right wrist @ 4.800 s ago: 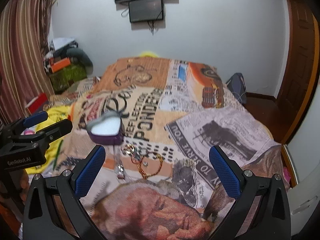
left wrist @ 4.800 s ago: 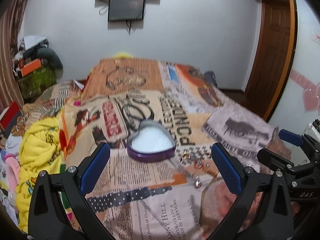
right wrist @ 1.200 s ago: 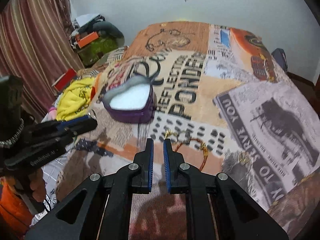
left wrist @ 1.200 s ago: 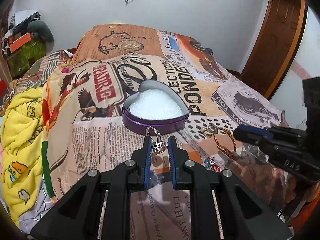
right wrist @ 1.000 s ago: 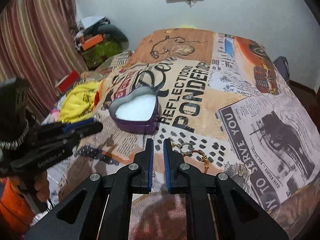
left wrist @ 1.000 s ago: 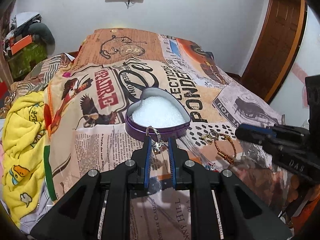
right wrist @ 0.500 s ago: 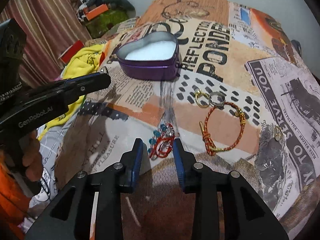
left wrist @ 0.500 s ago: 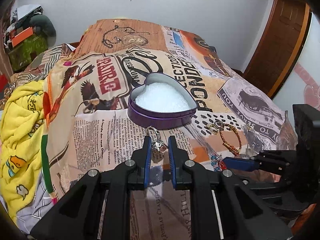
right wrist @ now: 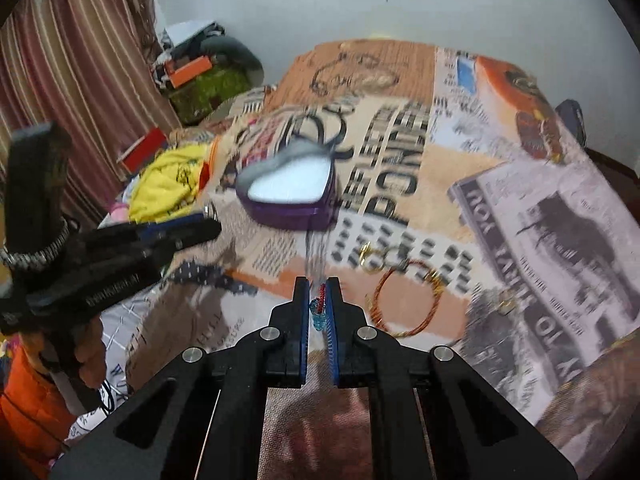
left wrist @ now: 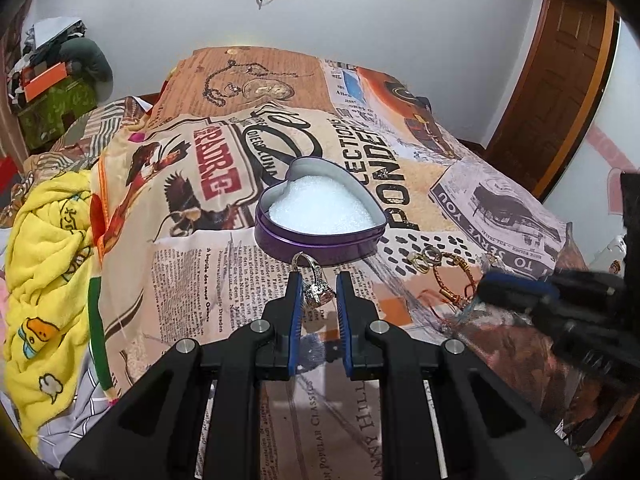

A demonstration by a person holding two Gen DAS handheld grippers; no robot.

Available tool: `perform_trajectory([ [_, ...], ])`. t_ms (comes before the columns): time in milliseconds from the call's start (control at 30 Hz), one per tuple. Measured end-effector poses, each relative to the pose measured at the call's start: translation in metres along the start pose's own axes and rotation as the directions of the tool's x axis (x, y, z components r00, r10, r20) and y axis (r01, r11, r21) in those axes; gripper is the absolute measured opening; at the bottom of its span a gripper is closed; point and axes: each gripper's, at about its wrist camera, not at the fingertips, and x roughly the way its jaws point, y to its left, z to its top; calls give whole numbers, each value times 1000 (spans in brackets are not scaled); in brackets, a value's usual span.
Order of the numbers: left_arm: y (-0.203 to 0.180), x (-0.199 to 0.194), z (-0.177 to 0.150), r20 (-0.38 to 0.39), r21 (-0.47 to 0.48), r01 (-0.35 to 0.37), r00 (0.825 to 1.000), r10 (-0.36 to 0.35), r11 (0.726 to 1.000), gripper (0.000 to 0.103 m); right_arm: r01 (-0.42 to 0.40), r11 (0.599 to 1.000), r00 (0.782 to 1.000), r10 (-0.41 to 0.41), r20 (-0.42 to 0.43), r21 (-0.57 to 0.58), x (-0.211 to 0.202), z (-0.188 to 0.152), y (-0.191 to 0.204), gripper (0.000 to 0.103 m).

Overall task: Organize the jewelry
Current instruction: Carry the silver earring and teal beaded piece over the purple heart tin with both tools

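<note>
My left gripper (left wrist: 318,280) is shut on a silver ring (left wrist: 316,292) with a stone and holds it just in front of the purple heart-shaped tin (left wrist: 320,246), whose inside is white. In the right wrist view my right gripper (right wrist: 318,284) has its jaws closing tight on a red and blue beaded piece (right wrist: 318,312), above the bedspread. An orange cord bracelet (right wrist: 408,300) and gold rings (right wrist: 370,258) lie on the cover just right of it. The tin (right wrist: 288,216) is farther back on the left. Each gripper shows in the other's view: the right gripper (left wrist: 492,286) and the left gripper (right wrist: 208,224).
Everything lies on a bed with a newspaper-print cover (left wrist: 200,264). A yellow towel (left wrist: 44,260) is bunched at the left edge. A small gold piece (right wrist: 506,304) lies to the right. A wooden door (left wrist: 568,80) stands right, clutter (left wrist: 52,92) far left.
The right gripper stood slightly open around the beaded piece on the cover; now it has shut on it and lifted it off. The left gripper keeps hold of the ring.
</note>
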Motion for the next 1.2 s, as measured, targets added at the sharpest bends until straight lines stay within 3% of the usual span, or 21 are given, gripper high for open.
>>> perform_trajectory([
  [433, 8, -5, 4, 22, -9, -10, 1000, 10, 1000, 16, -33, 998, 993, 38, 114, -50, -18, 35, 13, 7],
  [833, 16, -1, 14, 41, -5, -20, 999, 20, 1000, 16, -61, 997, 991, 65, 116, -42, 4, 55, 13, 7],
  [1200, 12, 13, 46, 73, 47, 32, 997, -35, 998, 16, -68, 994, 979, 83, 188, -87, 7, 97, 19, 7],
])
